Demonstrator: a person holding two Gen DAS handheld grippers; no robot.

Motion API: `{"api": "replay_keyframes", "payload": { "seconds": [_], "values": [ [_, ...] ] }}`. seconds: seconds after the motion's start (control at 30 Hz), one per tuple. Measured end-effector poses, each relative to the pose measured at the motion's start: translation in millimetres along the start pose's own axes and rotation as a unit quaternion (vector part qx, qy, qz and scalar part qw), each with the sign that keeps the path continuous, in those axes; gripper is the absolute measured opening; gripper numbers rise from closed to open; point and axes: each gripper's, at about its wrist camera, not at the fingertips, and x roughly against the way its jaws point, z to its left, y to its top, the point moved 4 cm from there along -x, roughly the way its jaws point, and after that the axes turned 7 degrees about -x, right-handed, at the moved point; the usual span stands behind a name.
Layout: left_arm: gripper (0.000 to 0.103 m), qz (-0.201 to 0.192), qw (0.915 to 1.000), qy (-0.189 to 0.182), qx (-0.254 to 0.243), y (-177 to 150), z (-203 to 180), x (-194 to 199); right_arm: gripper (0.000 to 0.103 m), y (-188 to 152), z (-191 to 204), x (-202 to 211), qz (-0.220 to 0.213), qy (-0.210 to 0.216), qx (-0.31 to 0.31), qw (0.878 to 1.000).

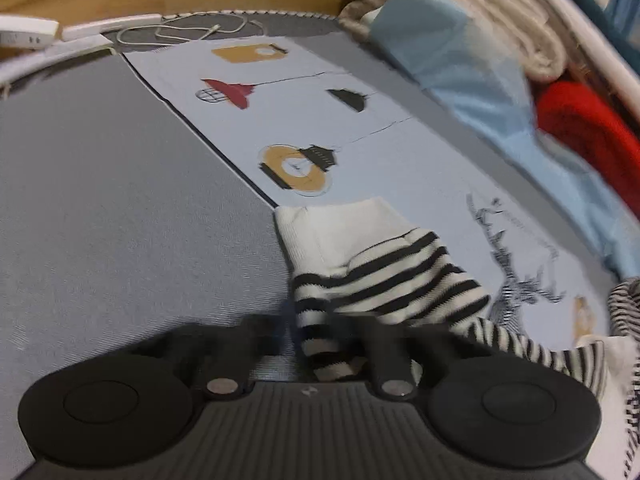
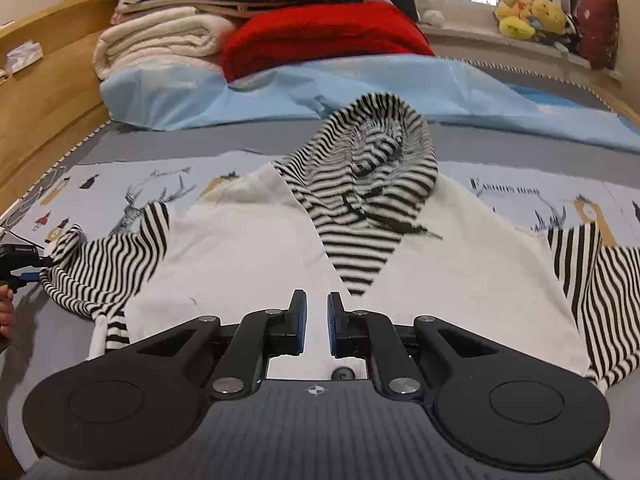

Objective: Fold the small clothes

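Observation:
A small white hooded jacket (image 2: 240, 264) with black-and-white striped sleeves and hood (image 2: 372, 168) lies spread on the bed. My right gripper (image 2: 317, 320) hovers over the jacket's lower front edge, jaws a little apart, holding nothing. My left gripper (image 1: 316, 340) is shut on the striped left sleeve (image 1: 384, 280) near its white cuff (image 1: 336, 232); its fingertips are buried in the cloth. The left gripper also shows at the far left of the right wrist view (image 2: 20, 268), at the sleeve end (image 2: 104, 264).
A patterned pale-blue sheet (image 1: 304, 120) covers the grey mattress (image 1: 100, 200). Folded blankets (image 2: 168, 40), a red blanket (image 2: 320, 40) and a light-blue cloth (image 2: 400, 84) are piled at the bed's far side. A wooden bed frame (image 2: 48, 92) runs on the left. Cables (image 1: 180, 30) lie near the headboard.

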Motion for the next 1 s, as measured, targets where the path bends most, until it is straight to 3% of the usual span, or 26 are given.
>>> {"api": "replay_keyframes", "payload": {
  "seconds": [0.07,0.17,0.27,0.33,0.4,0.47,0.57,0.63,0.7,0.77,0.87,0.93,1.0],
  "values": [
    [0.005,-0.036,0.9985,0.04,0.013,15,-10,25,0.011,-2,-5,-2,0.008,-0.007,-0.013,1.0],
    [0.004,-0.125,0.9902,0.015,-0.059,31,-75,79,0.011,-2,-14,-3,0.013,-0.019,-0.027,0.999],
    [0.004,-0.184,0.9708,-0.086,-0.128,15,-162,145,0.011,-2,-25,0,0.016,-0.031,-0.041,0.999],
    [0.004,-0.197,0.9506,-0.159,-0.18,-15,-224,180,0.011,1,-36,4,0.012,-0.042,-0.055,0.998],
    [0.004,-0.186,0.9264,-0.227,-0.236,-58,-284,207,0.011,5,-51,9,0.003,-0.056,-0.076,0.996],
    [0.005,-0.138,0.9059,-0.292,-0.273,-108,-331,218,0.011,7,-69,14,-0.004,-0.072,-0.101,0.992],
    [0.007,-0.019,0.8824,-0.359,-0.303,-181,-376,223,0.011,10,-105,23,-0.012,-0.107,-0.155,0.982],
    [0.019,0.015,0.8704,-0.377,-0.316,-198,-385,235,0.011,9,-130,28,-0.011,-0.131,-0.199,0.971],
    [0.031,0.0,0.8765,-0.365,-0.314,-192,-382,248,0.012,6,-151,32,-0.006,-0.147,-0.242,0.959],
    [0.036,-0.015,0.8962,-0.33,-0.296,-171,-372,250,0.012,5,-166,34,0.002,-0.144,-0.283,0.948],
    [0.036,-0.029,0.9351,-0.274,-0.223,-131,-344,236,0.012,5,-173,32,0.009,-0.123,-0.318,0.94],
    [0.036,-0.035,0.9518,-0.245,-0.181,-116,-321,217,0.012,4,-173,29,0.01,-0.109,-0.33,0.938],
    [0.036,-0.028,0.9649,-0.199,-0.169,-112,-299,196,0.012,0,-172,20,0.017,-0.088,-0.341,0.936]
  ]
}}
